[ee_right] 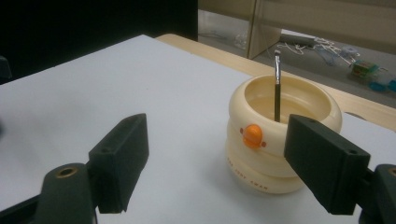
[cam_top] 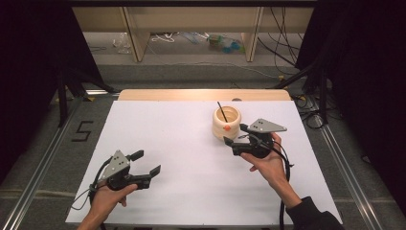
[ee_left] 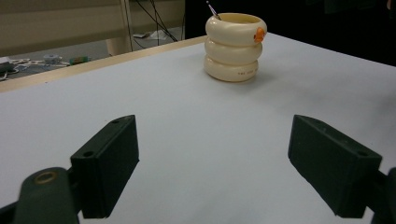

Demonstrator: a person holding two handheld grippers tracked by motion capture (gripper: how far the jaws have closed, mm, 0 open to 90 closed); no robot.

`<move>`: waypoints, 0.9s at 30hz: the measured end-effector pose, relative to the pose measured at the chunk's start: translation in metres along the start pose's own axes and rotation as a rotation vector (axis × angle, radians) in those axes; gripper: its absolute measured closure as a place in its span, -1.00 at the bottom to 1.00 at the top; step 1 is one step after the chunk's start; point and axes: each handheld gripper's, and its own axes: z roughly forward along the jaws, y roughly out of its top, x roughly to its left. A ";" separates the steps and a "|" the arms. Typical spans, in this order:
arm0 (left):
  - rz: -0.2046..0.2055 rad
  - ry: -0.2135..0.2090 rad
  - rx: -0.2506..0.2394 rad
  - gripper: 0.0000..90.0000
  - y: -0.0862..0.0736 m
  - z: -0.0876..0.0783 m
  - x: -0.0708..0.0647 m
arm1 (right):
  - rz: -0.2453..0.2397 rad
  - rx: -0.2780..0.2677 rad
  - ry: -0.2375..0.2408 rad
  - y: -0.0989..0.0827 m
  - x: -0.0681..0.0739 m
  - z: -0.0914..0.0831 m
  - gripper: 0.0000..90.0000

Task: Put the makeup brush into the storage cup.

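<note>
A cream ringed cup [cam_top: 226, 122] with an orange knob stands on the white table [cam_top: 191, 158], right of centre toward the back. A thin dark stick [cam_top: 221, 111] leans inside it. My right gripper [cam_top: 235, 134] sits just in front and right of the cup, open, nothing between its jaws. In the right gripper view the cup [ee_right: 275, 140] is close, partly behind the right jaw, with the stick [ee_right: 277, 88] upright in it. My left gripper [cam_top: 146, 163] rests at the front left, open and empty. The left gripper view has the cup [ee_left: 235, 46] far ahead.
The white sheet covers a wooden tabletop whose far edge [cam_top: 203, 94] shows as a pale strip. Beyond it stand wooden shelf legs [cam_top: 135, 40] with cables and small items on the floor. Dark curtains flank both sides. Metal rails run along the floor.
</note>
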 end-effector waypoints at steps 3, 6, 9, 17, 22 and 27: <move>0.005 -0.001 0.000 -0.64 0.000 0.000 0.000 | 0.006 -0.003 -0.002 -0.002 0.001 -0.003 -0.49; 0.000 0.001 0.000 -0.64 0.000 0.000 0.000 | 0.006 -0.007 0.006 -0.003 0.002 -0.005 -0.49; 0.002 0.001 0.003 -0.64 0.000 0.000 0.000 | 0.004 -0.014 0.013 -0.004 0.003 -0.006 -0.49; -0.002 -0.004 -0.007 -0.64 0.000 0.000 0.001 | 0.005 -0.013 0.029 -0.012 0.006 -0.005 -0.51; -0.004 -0.002 -0.008 -0.64 0.000 0.000 0.000 | 0.003 -0.008 0.036 -0.014 0.007 -0.008 -0.51; 0.003 -0.003 -0.008 -0.64 0.000 0.000 0.001 | 0.008 -0.020 0.042 -0.018 0.008 -0.011 -0.52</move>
